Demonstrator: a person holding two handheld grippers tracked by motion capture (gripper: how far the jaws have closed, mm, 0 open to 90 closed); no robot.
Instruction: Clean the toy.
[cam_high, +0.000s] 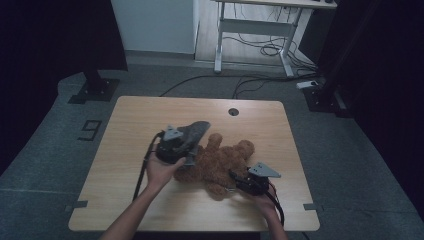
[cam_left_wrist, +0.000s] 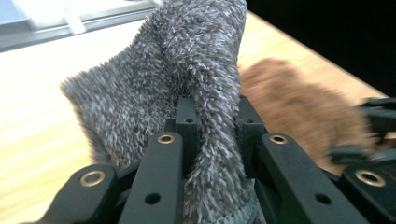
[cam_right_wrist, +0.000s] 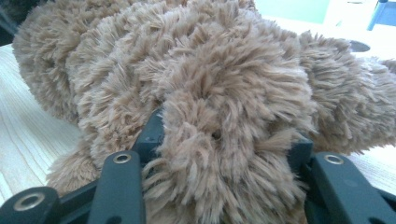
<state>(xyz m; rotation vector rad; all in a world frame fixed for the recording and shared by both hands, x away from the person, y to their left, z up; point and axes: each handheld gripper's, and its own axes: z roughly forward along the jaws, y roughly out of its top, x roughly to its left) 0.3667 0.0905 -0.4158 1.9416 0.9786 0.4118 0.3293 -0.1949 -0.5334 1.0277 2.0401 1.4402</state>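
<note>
We've got the left gripper (cam_left_wrist: 212, 121) clamped on the grey fuzzy sock (cam_left_wrist: 187, 70), right gripper (cam_right_wrist: 219, 140) pinning the teddy bear's (cam_high: 220, 160) limb; next, we'd judge, guide the sock onto it.

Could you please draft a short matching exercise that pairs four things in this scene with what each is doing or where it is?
Things:
1. left gripper
2. right gripper
3. teddy bear
4. table

States:
A. lies on its side on the wood
B. shut on the grey fuzzy cloth
C. bears the toy, with a round hole near its far edge
D. shut on a brown plush limb

Pairs: 1-B, 2-D, 3-A, 4-C
</note>
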